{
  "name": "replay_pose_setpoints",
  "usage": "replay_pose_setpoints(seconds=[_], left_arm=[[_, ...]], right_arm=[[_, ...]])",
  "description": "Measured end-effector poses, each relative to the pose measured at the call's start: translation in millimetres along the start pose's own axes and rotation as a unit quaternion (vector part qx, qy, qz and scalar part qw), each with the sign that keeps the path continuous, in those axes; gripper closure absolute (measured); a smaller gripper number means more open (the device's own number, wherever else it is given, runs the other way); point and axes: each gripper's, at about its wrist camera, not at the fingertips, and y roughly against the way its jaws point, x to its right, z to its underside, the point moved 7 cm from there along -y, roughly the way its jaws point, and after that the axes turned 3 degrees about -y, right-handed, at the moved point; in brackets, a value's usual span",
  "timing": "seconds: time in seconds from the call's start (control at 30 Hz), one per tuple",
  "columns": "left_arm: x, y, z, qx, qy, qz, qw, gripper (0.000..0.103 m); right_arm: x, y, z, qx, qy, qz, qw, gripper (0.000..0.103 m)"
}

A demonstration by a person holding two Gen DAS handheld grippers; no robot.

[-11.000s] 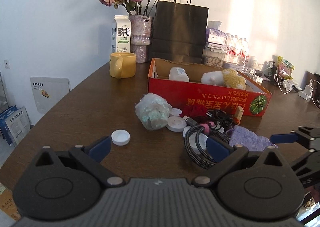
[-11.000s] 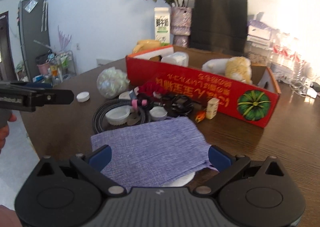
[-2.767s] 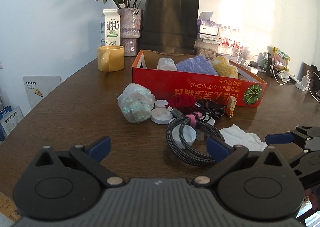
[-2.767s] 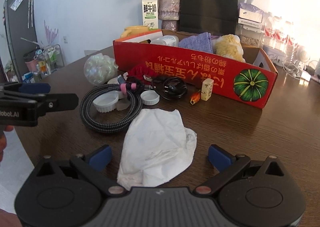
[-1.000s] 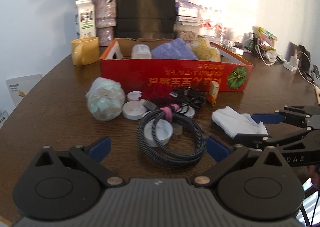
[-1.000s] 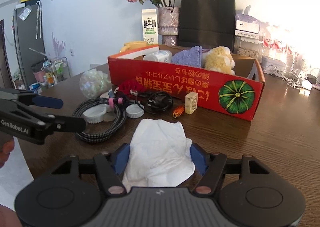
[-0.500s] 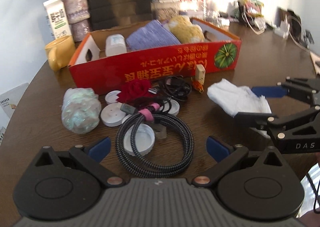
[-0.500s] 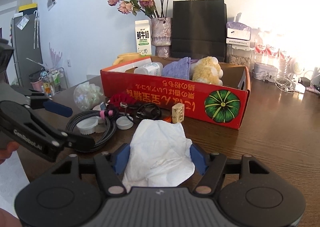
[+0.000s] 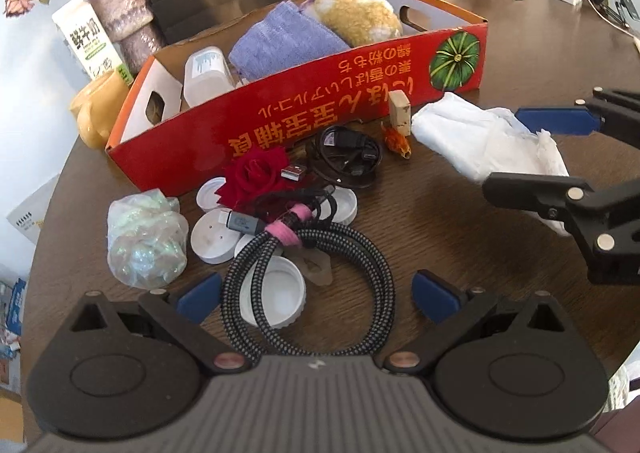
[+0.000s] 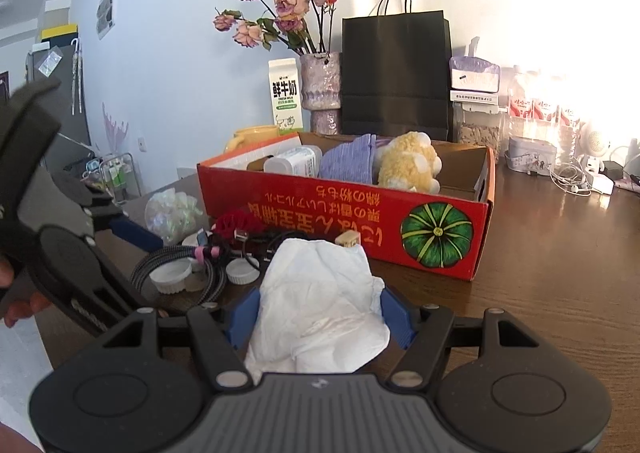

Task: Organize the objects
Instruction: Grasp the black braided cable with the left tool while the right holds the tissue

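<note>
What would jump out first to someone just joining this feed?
The red cardboard box with its green pumpkin print dominates mid-table, already holding a purple cloth, a yellow plush toy and a white bottle. In front of it, the right gripper is closed on a crumpled white cloth. Left of that, the open left gripper hangs over a coiled braided cable amid white lids.

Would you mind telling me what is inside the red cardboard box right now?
Inside the red cardboard box lie a white plastic bottle, a folded purple cloth and a yellow plush toy. The box floor beneath them is covered, so anything underneath cannot be seen.
</note>
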Motion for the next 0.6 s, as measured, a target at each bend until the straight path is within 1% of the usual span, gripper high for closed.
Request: replay_pose_setpoints(seconds=[0.07,0.17,0.3,0.33,0.4,0.47,0.6], left_arm=[[-3.7,-2.2,-0.1,-0.003,0.015,-0.005,0.9999,0.0],[-7.2,-5.1,0.6,-0.005,0.037,0.003,0.9993,0.0],[-8.0,-5.4,0.6,-0.007,0.046,0.006,0.9989,0.0],[-7.9,-5.1,0.6,-0.007,0.047,0.008,0.9988,0.002],[-7.8,-3.2,-0.3,-0.004,0.051,0.012,0.9986,0.012],[-7.5,-1.9,-1.0,-0.003,0.051,0.012,0.9986,0.013],[-4.5,2.3,3.0,0.013,0.051,0.011,0.9985,0.015]], right_arm=[[0.4,-0.8,-1.0,0.002,-0.001,-0.003,1.0,0.037],[1.3,-2.3,-1.0,0.004,-0.004,-0.008,1.0,0.037],[3.2,-3.7,-0.8,0.005,-0.009,-0.011,1.0,0.037],[3.3,-3.6,-0.6,0.005,-0.009,-0.012,1.0,0.037],[3.4,-3.5,-0.1,0.005,-0.011,-0.012,1.0,0.037],[3.8,-3.7,0.1,0.005,-0.012,-0.012,1.0,0.037],[4.0,-4.0,0.2,0.005,-0.012,-0.012,1.0,0.037]])
